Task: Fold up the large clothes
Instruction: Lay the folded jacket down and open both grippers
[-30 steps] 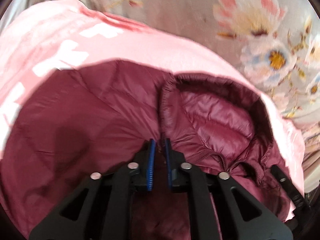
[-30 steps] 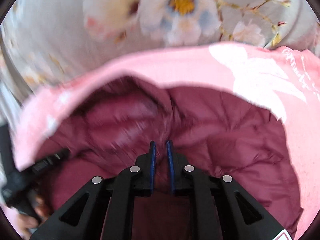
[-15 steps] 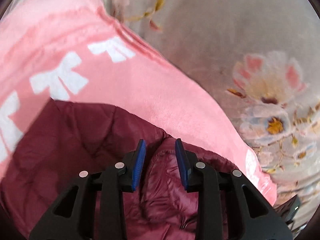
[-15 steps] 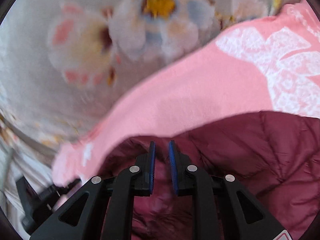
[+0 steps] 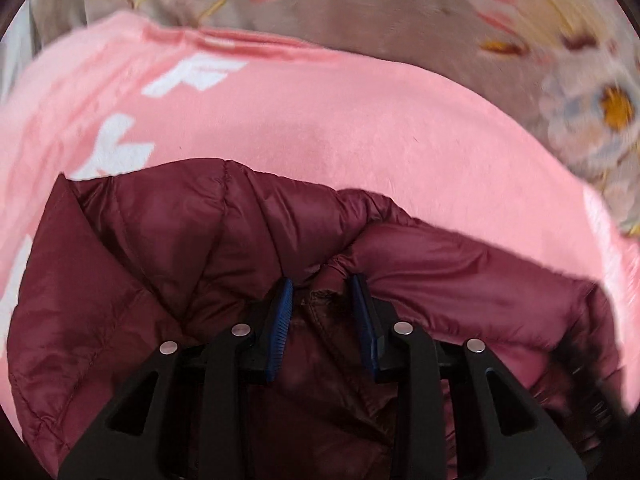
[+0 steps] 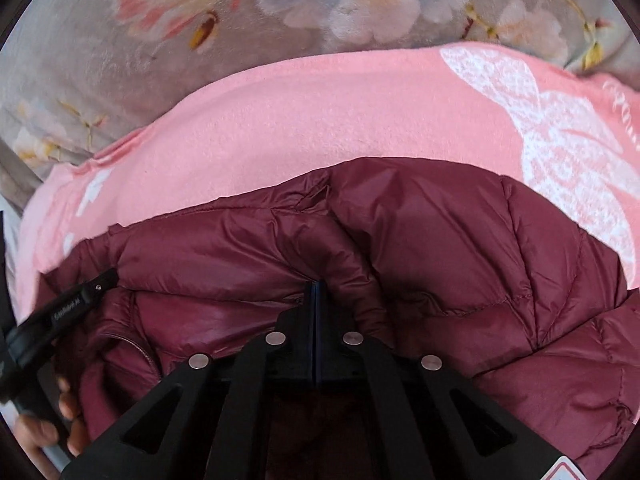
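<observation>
A maroon puffer jacket (image 5: 168, 280) lies bunched on a pink blanket (image 5: 320, 128) with white print. My left gripper (image 5: 322, 292) is open, its blue pads either side of a fold of the jacket at its near edge. In the right wrist view the jacket (image 6: 460, 240) fills the lower half. My right gripper (image 6: 315, 290) is shut on a fold of the jacket. The left gripper's black body (image 6: 60, 312) and the hand holding it show at the left edge of the right wrist view.
The pink blanket (image 6: 320, 120) lies on a grey floral bedspread (image 6: 120, 60), which shows beyond it in both views (image 5: 400, 12).
My left gripper has opened wider. My right gripper has closed fully on the jacket. Both have moved, and more jacket now lies spread in front of them.
</observation>
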`<state>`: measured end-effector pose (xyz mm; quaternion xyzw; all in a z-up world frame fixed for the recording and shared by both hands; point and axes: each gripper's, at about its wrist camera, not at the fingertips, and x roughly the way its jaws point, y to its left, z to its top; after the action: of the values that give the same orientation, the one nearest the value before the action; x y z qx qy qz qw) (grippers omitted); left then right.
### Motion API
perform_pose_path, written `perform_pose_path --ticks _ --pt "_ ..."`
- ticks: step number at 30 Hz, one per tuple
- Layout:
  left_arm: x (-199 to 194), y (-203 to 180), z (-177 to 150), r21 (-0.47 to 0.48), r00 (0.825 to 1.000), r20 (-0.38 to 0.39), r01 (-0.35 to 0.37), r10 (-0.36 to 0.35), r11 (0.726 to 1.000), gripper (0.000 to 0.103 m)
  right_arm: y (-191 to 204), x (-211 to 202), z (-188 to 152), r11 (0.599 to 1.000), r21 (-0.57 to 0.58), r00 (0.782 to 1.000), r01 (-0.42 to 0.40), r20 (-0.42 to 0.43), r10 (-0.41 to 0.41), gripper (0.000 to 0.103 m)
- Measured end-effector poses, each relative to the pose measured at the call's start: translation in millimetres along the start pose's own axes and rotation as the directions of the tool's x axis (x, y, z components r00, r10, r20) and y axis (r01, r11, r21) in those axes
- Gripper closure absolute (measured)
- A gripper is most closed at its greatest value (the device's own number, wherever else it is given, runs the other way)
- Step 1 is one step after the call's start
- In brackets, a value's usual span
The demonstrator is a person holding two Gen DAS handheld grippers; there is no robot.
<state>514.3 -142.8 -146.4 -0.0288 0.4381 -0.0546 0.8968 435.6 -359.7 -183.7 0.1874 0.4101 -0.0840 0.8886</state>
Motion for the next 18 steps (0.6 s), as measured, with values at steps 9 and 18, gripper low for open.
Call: perform_pose_path --ticks 9,18 --pt "-4.9 1.4 -8.5 0.006 0.999 0.039 -0.01 0.01 1.0 0.073 11.6 2.5 -2.6 0.991 -0.083 0.994 0.109 0.034 -0.107 0.103" --pt "-2.8 -7.2 -8.3 0.049 0.997 0.045 -0.06 0.058 0.997 0.073 12.8 2.3 -3.2 0.985 -0.103 0.99 0.136 0.042 -0.132 0.103"
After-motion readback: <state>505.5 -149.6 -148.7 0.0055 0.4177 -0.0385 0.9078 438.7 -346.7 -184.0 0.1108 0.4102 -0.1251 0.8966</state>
